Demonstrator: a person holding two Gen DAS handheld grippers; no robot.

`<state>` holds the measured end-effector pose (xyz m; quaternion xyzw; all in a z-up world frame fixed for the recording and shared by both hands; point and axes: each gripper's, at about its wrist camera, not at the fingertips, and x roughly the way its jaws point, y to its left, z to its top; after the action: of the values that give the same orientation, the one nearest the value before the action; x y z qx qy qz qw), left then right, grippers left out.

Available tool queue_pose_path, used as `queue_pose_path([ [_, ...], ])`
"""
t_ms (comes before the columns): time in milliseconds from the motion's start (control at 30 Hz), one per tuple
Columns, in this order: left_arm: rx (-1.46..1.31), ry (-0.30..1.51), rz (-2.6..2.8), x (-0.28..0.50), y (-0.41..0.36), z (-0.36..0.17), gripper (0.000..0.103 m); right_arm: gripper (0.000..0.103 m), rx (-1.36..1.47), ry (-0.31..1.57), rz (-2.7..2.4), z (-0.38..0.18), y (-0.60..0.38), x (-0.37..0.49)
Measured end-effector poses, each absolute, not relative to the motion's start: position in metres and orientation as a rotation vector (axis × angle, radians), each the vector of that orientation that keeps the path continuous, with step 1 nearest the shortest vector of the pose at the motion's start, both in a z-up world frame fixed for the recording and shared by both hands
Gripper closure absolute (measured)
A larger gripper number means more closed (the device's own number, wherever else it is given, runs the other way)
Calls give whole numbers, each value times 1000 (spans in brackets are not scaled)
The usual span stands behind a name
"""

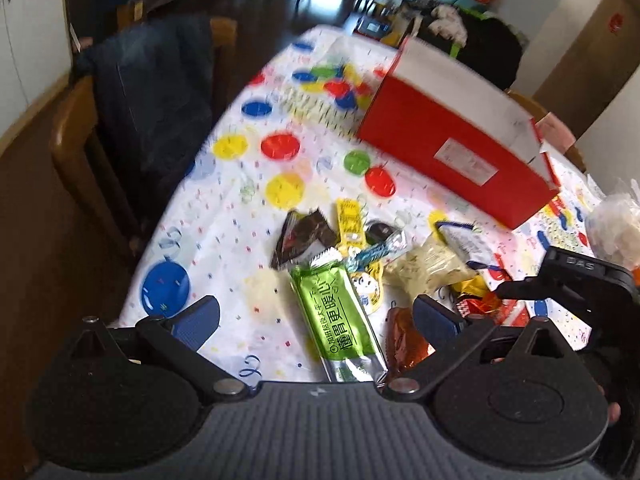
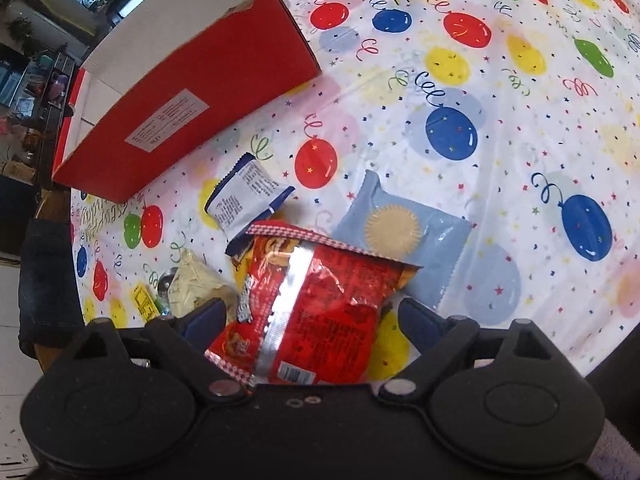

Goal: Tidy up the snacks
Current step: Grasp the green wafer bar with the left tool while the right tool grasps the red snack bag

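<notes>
while the red snack bag (image 2: 320, 312) lies on the balloon tablecloth (image 2: 520, 128) between the spread, untouching fingers of the right gripper (image 2: 310, 320), the green packet (image 1: 340, 312) lies between the spread left gripper (image 1: 316, 316) fingers. the red box (image 1: 448, 140) stands open beyond the snack pile.

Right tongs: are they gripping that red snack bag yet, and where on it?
Not yet. The right tongs stand open astride the red snack bag, pads clear of its sides. The left tongs are open over the green packet, holding nothing.
</notes>
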<state>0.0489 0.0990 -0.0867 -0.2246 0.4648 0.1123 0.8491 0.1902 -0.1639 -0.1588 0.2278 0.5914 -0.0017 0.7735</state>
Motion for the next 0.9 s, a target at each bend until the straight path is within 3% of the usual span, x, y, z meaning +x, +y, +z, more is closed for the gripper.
queue_pose_path([
  [233,-492,1077,251,79,89,-114,5,24,462,1296,8,-165,-161,193],
  [300,-505,1103,256,86,87,-121,19,27,449,1294,15,-165,-160,194],
  [400,-549,1147,267,93,90,-133,30,30,433,1289,23,-165,-161,193],
  [733,-605,1189,260,104,89,-147,41,34,377,1271,55,-162,-160,190],
  [900,-581,1186,277,104,87,-147,55,35,361,1255,64,-158,-162,188],
])
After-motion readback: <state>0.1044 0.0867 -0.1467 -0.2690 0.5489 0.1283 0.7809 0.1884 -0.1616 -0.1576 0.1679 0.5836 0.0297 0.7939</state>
